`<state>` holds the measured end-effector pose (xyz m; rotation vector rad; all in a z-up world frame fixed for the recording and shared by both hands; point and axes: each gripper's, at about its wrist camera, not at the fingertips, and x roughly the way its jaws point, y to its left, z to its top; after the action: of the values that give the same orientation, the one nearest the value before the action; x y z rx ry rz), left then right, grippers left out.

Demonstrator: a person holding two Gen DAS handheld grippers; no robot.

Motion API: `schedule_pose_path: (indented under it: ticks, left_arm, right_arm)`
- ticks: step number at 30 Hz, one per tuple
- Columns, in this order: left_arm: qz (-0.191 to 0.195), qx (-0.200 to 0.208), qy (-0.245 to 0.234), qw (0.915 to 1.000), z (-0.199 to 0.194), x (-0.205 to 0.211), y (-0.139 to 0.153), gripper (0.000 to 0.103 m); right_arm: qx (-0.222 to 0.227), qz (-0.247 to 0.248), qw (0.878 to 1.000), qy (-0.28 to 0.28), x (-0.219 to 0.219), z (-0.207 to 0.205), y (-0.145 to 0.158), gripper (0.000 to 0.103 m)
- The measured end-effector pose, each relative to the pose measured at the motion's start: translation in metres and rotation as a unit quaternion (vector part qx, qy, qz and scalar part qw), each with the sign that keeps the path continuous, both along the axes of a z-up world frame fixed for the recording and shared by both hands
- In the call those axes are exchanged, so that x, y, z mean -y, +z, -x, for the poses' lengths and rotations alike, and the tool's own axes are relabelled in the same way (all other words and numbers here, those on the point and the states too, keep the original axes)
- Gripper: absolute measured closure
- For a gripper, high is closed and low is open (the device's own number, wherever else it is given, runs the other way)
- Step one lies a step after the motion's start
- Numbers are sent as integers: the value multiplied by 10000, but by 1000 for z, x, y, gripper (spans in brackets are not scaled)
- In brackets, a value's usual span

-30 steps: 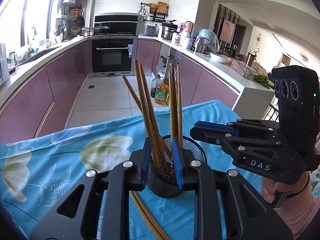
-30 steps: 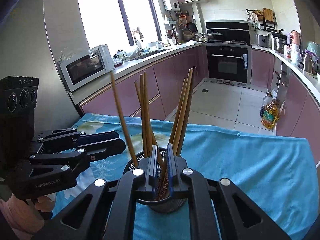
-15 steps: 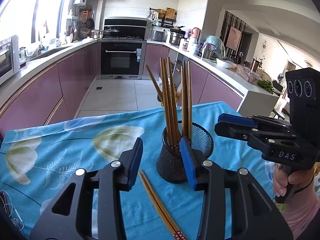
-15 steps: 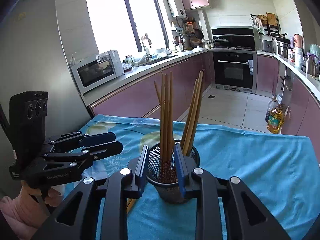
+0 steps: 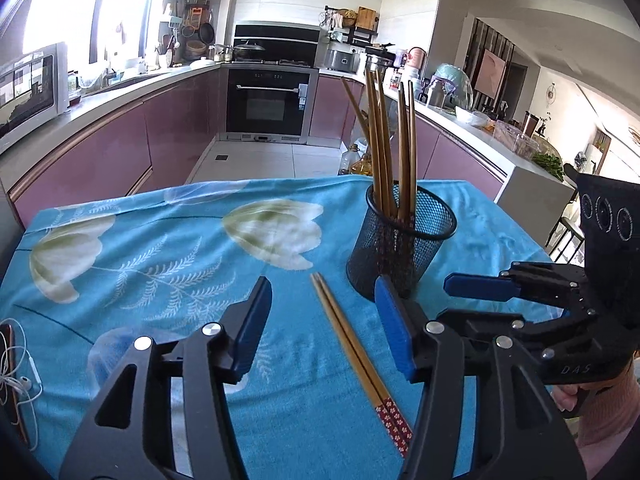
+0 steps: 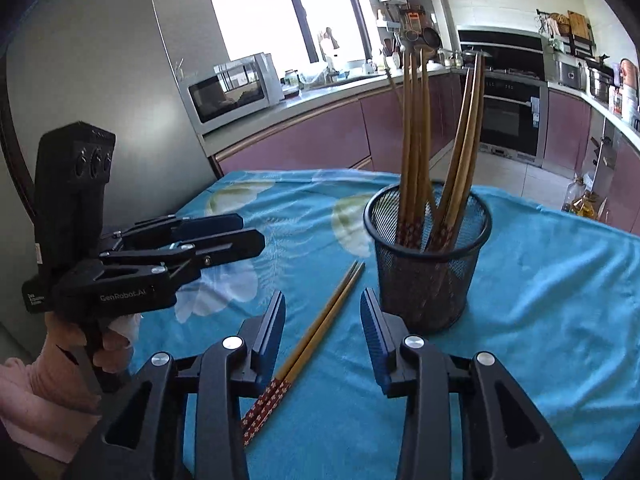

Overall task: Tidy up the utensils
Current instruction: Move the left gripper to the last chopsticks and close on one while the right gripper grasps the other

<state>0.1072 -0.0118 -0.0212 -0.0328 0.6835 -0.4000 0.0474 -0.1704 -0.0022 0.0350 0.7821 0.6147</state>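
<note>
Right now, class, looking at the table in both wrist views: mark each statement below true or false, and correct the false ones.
1. The mesh cup lies tipped over. False: it stands upright.
2. A chopstick pair lies on the blue cloth. True.
3. The left gripper clamps the cup. False: it is open and holds nothing.
4. The right gripper is open and empty. True.
5. Several chopsticks stand in the cup. True.

Microwave [image 6: 236, 84] on the counter, built-in oven [image 5: 269, 104], white earphones [image 5: 18, 376] on floral tablecloth [image 5: 160, 264].
</note>
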Motion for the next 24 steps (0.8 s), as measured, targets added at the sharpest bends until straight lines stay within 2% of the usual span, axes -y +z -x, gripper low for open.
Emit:
schedule_pose_path:
  ticks: [7, 24]
  left_arm:
    - [-68, -254, 87, 9996, 12, -7, -25, 49]
    - [-125, -592, 27, 9982, 25, -3, -54, 49]
  right_arm:
    - [-377, 260, 9989, 91, -18, 11, -32, 65]
    - [-424, 630, 9971, 73, -30, 29, -53, 65]
